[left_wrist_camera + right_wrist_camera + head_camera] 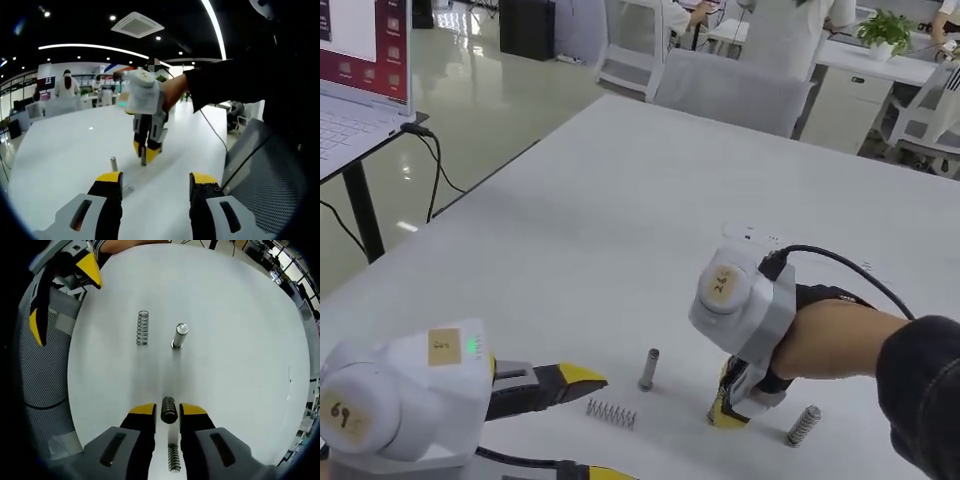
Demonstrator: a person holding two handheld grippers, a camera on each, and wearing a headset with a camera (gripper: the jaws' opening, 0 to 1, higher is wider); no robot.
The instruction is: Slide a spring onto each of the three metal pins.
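Coil spring (pixel 169 409) clenched in the right gripper (pixel 168 414), seen end-on between the yellow tips, nose aimed down at the white table (pixel 240 340). Cannot tell about a pin inside that coil. Just behind the tips, toward the gripper body: a finished pin (pixel 173 458) wearing its spring. Ahead of the jaws: a bare pin (pixel 179 336), upright; left of that, a loose spring (pixel 142 327) flat on the table. Left gripper (pixel 156 177) released, jaws apart, grasping nothing, pointed at the right gripper from near by. Probably seating the second spring of three. Hold the coil's axis plumb over the pin. Squeeze lightly, to avoid buckling the turns. Lower straight, with no side push liable to topple the pin. Let go only after seating the coil at the base. Keep the released left gripper ready for steadying a leaning pin, clear of the loose spring.
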